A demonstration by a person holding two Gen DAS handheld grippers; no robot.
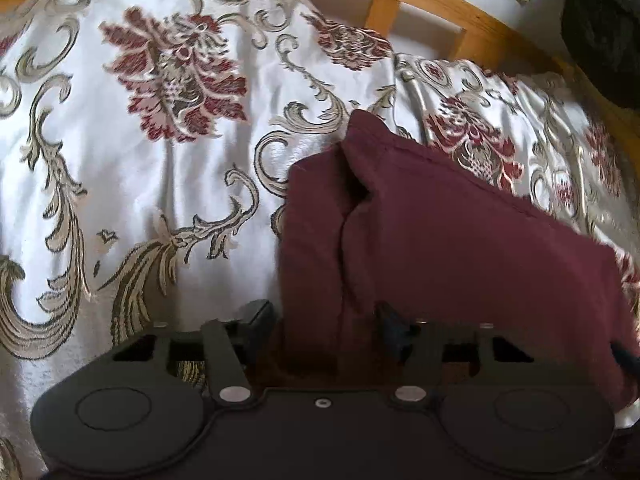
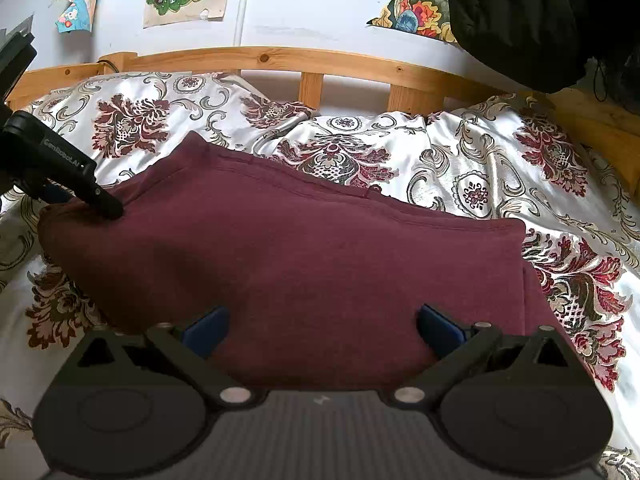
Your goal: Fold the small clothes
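Maroon garment (image 2: 304,264) lies folded on the floral bedspread (image 2: 480,168). Left gripper (image 1: 326,320) has cloth between its half-closed fingers, grip unclear; right gripper (image 2: 320,324) sits wide open over the near edge.

Open bedspread (image 1: 132,200) is left free beside the maroon garment (image 2: 300,272). Passage beyond is blocked by the wooden bed rail (image 2: 280,60), and overhead by a black jacket (image 2: 532,20).

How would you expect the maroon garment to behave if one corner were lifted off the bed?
The maroon garment would probably droop, since it already lies in soft folds. Its knit looks thick, so perhaps fairly heavy. It might slide on the bedspread, which looks glossy.
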